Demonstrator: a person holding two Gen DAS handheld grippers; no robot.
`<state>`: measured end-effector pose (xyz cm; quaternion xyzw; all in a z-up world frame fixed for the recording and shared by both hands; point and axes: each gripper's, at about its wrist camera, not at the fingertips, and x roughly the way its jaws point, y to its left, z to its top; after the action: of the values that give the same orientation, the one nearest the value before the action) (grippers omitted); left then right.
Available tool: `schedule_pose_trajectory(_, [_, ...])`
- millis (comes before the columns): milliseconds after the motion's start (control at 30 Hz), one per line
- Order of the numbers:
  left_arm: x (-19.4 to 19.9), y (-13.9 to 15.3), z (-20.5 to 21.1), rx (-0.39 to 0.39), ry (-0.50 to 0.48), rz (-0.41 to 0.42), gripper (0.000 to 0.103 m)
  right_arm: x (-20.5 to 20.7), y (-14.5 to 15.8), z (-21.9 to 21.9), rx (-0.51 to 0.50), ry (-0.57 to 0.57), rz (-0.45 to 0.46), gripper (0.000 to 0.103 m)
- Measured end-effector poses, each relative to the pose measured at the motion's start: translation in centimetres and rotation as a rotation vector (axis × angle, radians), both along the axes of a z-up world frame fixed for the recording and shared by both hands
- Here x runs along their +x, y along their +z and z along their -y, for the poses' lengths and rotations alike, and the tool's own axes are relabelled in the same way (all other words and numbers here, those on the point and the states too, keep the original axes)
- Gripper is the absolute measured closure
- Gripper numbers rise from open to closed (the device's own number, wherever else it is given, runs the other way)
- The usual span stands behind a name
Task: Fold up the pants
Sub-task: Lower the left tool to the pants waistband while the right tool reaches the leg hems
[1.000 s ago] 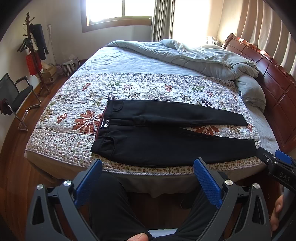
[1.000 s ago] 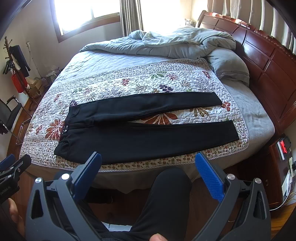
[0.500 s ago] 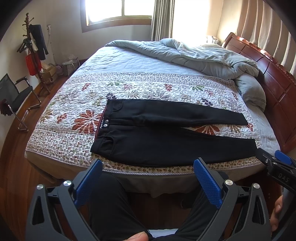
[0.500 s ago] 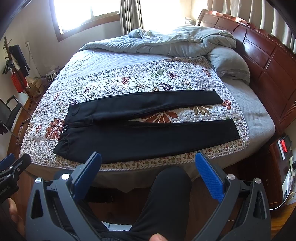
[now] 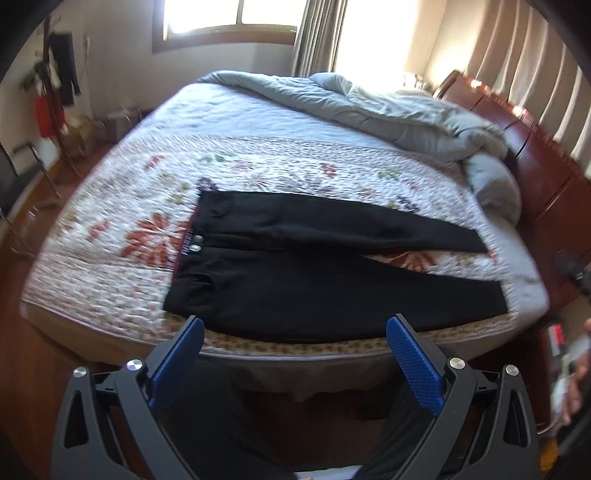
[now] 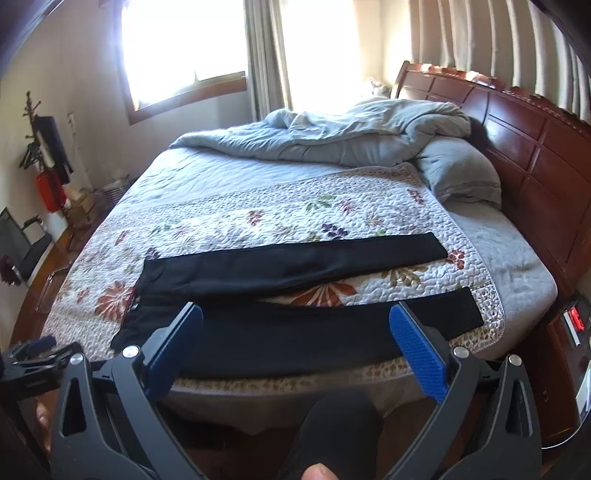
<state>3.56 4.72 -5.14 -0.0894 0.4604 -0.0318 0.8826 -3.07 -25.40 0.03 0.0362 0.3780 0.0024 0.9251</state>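
- The left gripper (image 5: 295,334), black-framed with blue ribbed pads, sits nearest its camera with its fingers spread wide and nothing between them, short of the bed's near edge.
- The right gripper (image 6: 295,321), of the same build, has its fingers equally wide apart and empty; in its view the tips overlap the near trouser leg, though contact cannot be judged.
- A person's dark-clad knee (image 6: 336,417) shows below the right gripper.
- The black long-legged pants (image 5: 332,288) lie flat along the near side of the white floral quilted bedspread (image 5: 122,206), waistband to the left, both legs running right and splayed slightly apart.
- Beyond, a crumpled grey-blue duvet (image 6: 332,140) is heaped at the far side, a grey pillow (image 6: 458,173) beside it against the reddish wooden headboard (image 6: 524,147).
- Farthest, a bright window (image 5: 229,14) and beige curtains (image 6: 480,37).
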Motion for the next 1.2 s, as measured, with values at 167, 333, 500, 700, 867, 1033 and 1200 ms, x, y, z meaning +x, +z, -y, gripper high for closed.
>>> schedule_pose_trajectory(167, [2.4,-2.9,-1.6,0.089,-0.003,-0.070,0.004,0.7,-0.5,0.4,0.019,0.064,0.074,0.002])
schedule_pose_trajectory(333, [6.6,-7.7,-4.6,0.194,0.003,-0.179,0.004,4.6,-5.5,0.6,-0.092,0.111,-0.053,0.004])
schedule_pose_trajectory(500, [10.5,-10.1,-9.0,0.167,-0.015,-0.193,0.006,6.7,-6.1,1.4,-0.155,0.209,0.053,0.002])
schedule_pose_trajectory(700, [15.4,-13.3,-14.0,0.062,0.104,-0.184,0.004,11.9,-9.6,2.9,-0.121,0.235,-0.053,0.003])
schedule_pose_trajectory(867, [21.8,-15.7,-17.1,0.056,0.071,-0.276,0.004,17.5,-15.4,4.1,-0.150,0.247,-0.255,0.003])
schedule_pose_trajectory(1033, [29.7,-16.9,-20.1,-0.041,-0.045,-0.210,0.004,23.2,-18.7,7.6,0.074,0.266,-0.402,0.004])
schedule_pose_trajectory(1200, [36.8,-20.9,-23.0,-0.214,-0.101,-0.231,0.014,28.1,-21.1,11.2,0.243,0.249,-0.501,0.061])
